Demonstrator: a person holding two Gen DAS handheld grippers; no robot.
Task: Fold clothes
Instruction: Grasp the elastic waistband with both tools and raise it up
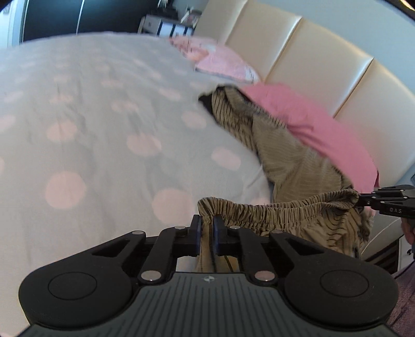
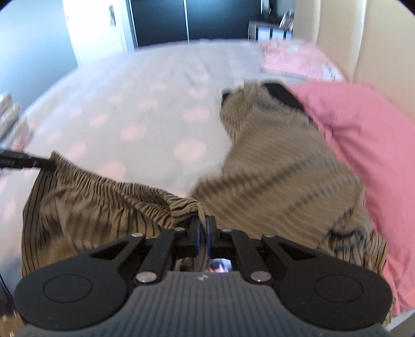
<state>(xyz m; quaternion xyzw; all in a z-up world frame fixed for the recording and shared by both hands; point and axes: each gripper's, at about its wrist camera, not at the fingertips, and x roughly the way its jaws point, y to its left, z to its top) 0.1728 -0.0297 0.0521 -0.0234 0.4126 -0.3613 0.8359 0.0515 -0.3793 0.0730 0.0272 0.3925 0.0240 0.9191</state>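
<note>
A: While the bedspread [image 1: 90, 116] fills most of both views, what's the room?

B: Bed with a grey cover, pale pink dots. Cream padded headboard [image 1: 306, 59] along one side. Dark wardrobe doors [image 2: 192, 18] at the far end, small stand with clutter [image 1: 168, 24] beside the headboard.

A: On the bed?

B: Patterned pink pillow [image 1: 225, 66] near the headboard, plain pink cloth [image 1: 311, 124] next to it. No containers visible.

A: Task item?

B: Tan striped trousers [image 1: 293, 160], legs trailing over the bed against the pink cloth, waistband [image 1: 280, 206] lifted and stretched between the tools.

A: Tools?

B: Left tool [image 1: 206, 228] clenched on one waistband end, right tool [image 2: 203, 229] clenched on the other. Frames blurry.
</note>
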